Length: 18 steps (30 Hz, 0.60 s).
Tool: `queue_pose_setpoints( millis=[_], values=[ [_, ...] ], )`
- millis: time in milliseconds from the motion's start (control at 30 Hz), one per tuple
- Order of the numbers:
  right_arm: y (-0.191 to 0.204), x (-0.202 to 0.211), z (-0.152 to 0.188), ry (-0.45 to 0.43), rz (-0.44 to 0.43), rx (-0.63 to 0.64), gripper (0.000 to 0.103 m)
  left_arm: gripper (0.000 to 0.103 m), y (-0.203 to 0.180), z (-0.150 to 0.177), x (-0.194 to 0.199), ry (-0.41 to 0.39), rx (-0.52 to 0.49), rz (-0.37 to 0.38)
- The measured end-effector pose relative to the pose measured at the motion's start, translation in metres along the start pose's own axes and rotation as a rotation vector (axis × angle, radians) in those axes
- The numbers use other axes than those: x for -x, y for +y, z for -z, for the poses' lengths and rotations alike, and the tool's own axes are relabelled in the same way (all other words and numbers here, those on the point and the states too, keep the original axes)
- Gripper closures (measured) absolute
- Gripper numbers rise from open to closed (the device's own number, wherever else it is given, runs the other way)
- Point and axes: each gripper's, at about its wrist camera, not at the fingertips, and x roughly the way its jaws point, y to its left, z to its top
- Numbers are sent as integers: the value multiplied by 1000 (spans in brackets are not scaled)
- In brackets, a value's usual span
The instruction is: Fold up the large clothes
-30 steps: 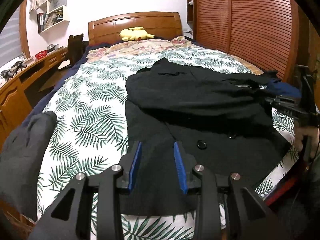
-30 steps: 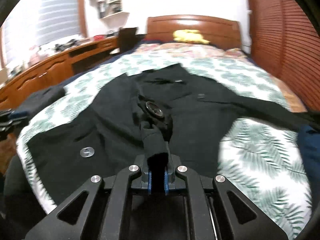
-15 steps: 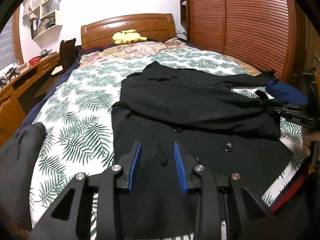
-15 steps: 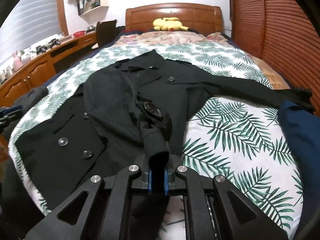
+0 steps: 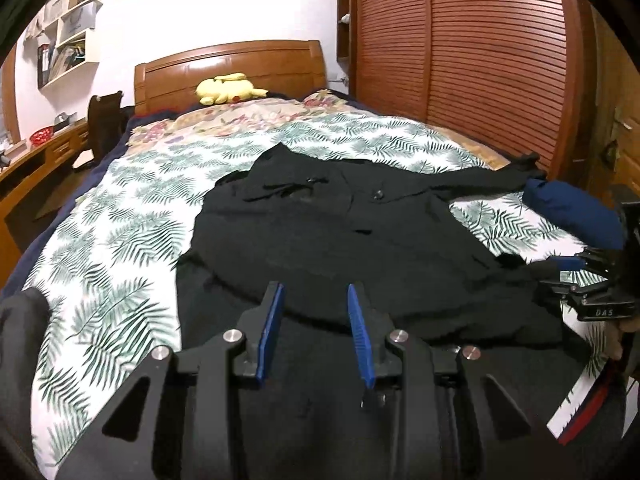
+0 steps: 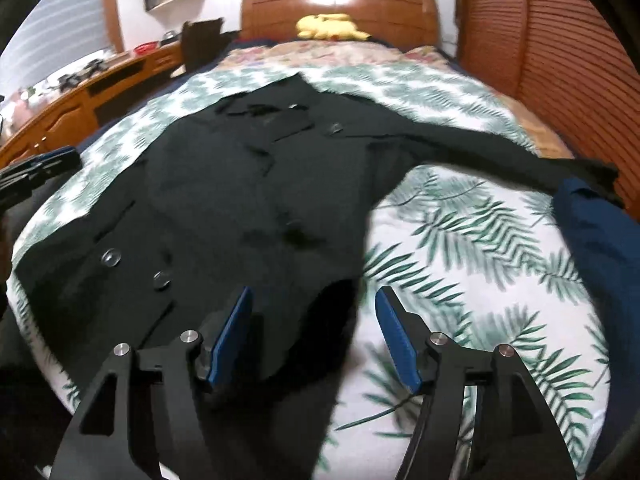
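Observation:
A black buttoned coat (image 5: 340,232) lies spread on the fern-print bedcover (image 5: 120,248), one sleeve (image 6: 480,148) stretched toward the right edge. My left gripper (image 5: 314,288) hovers open over the coat's lower part, nothing between its blue pads. My right gripper (image 6: 314,292) is opening. A dark fold of the coat (image 6: 320,320) lies loose between its jaws and the pads do not press on it. In the left wrist view the right gripper (image 5: 580,280) shows at the coat's right edge. The left gripper (image 6: 40,168) shows at the far left in the right wrist view.
A dark blue garment (image 5: 572,208) lies at the bed's right edge. A grey garment (image 5: 20,320) hangs over the near left corner. A yellow plush toy (image 5: 228,88) rests against the headboard. Louvred wardrobe doors (image 5: 480,80) stand right, a wooden desk (image 6: 80,96) left.
The right gripper's jaws have parted and let go of the coat fold they pinched. The left gripper has moved right, over the coat's lower part, still open.

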Motion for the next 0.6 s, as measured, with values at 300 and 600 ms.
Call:
queue_pose_setpoints(
  millis=[300, 600],
  values=[
    [-1, 8, -21, -65, -21, 16, 37, 72, -1, -5, -41, 6, -10, 17],
    [13, -29, -10, 31, -43, 68, 37, 72, -6, 13, -66, 48, -22, 24]
  ],
)
